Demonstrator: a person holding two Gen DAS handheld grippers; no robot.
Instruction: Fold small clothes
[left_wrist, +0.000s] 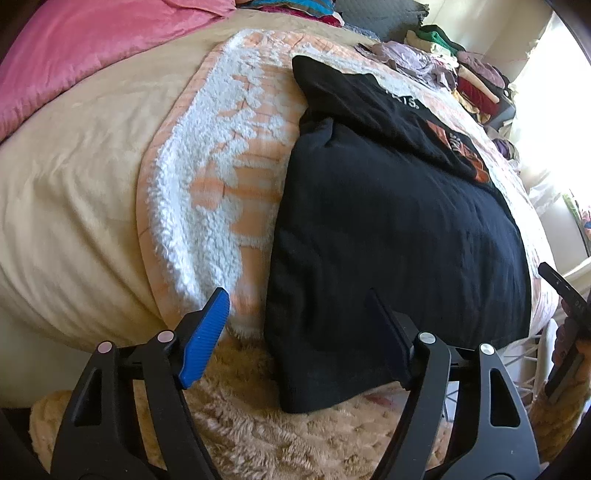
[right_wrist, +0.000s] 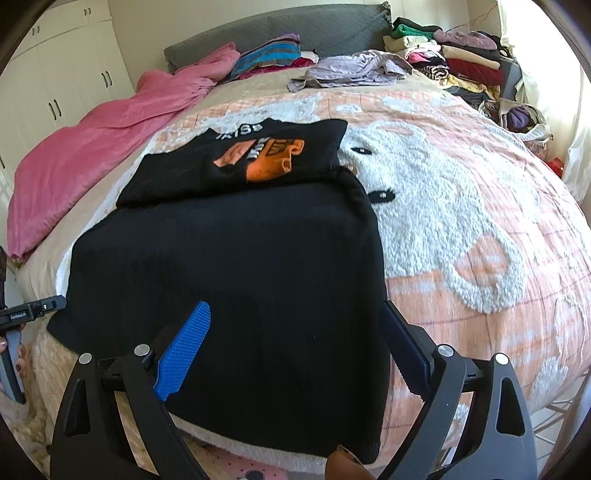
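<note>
A black T-shirt (right_wrist: 236, 266) with an orange print (right_wrist: 266, 158) lies on the peach and white fleece blanket (right_wrist: 461, 229), its near half folded over so the print shows only on the far part. It also shows in the left wrist view (left_wrist: 391, 221). My left gripper (left_wrist: 299, 317) is open over the shirt's near left corner, holding nothing. My right gripper (right_wrist: 295, 332) is open over the shirt's near right part, holding nothing. The right gripper shows at the left wrist view's right edge (left_wrist: 561, 291), and the left gripper at the right wrist view's left edge (right_wrist: 33, 310).
A pink blanket (right_wrist: 103, 140) lies along the bed's left side. Crumpled lilac clothes (right_wrist: 354, 66) and a striped pile (right_wrist: 266, 55) sit near the grey headboard (right_wrist: 258, 26). Stacked clothes (right_wrist: 454, 55) are at the far right. White wardrobes (right_wrist: 55, 74) stand left.
</note>
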